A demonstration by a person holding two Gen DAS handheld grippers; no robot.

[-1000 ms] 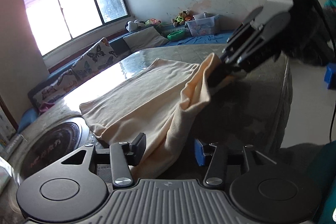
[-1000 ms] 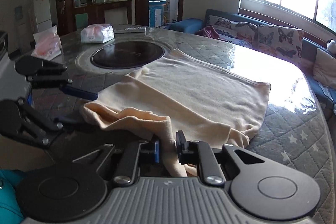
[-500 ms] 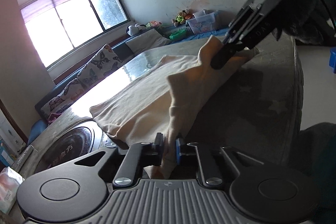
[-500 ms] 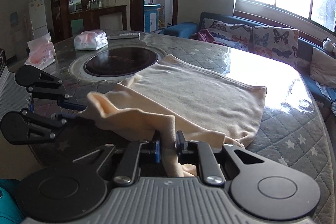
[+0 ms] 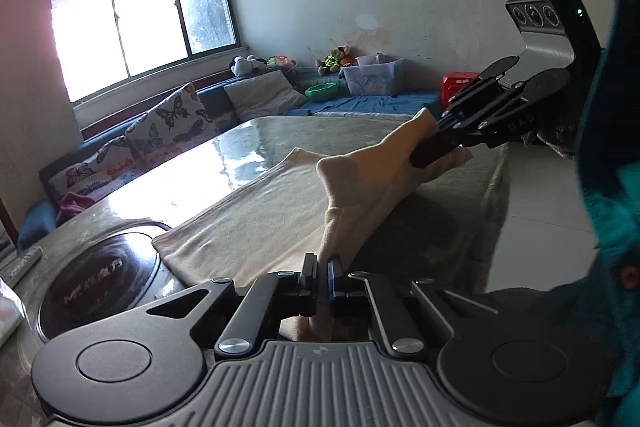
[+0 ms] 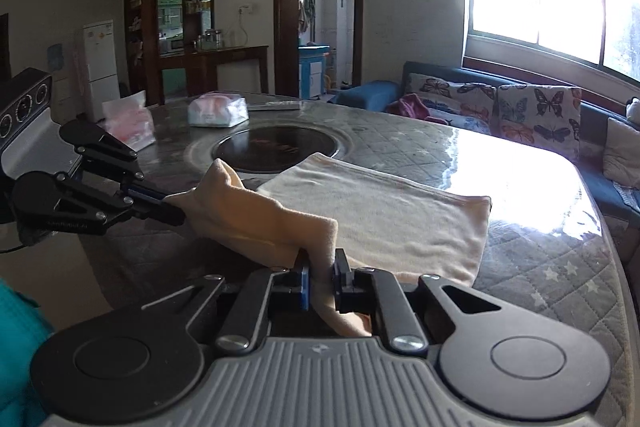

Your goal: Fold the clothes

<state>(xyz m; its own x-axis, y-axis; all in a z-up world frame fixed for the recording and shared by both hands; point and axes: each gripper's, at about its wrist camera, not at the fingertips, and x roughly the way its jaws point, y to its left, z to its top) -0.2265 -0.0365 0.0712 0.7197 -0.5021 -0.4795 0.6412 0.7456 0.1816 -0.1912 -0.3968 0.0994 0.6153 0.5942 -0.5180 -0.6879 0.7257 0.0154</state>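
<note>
Both my grippers are closed on the pale cream, soft knit garment (image 6: 384, 223): left gripper (image 5: 323, 277) and right gripper (image 6: 320, 281) each pinch a near corner, raised above the grey quilted table (image 6: 540, 279). The far part lies flat in 1 layer; I judge the fold half-way, not laid.

Two fisheye cams, each just behind its own fingers, low over the surface (image 5: 248, 147). Left cam faces the window (image 5: 136, 23) and far wall; right cam faces the doorway (image 6: 326, 27) w/ windows to its right. Each is very close to its held cloth (image 5: 260, 223). Both views share cloth, surface and butterfly cushions (image 6: 536, 115), from opposite ends.
</note>
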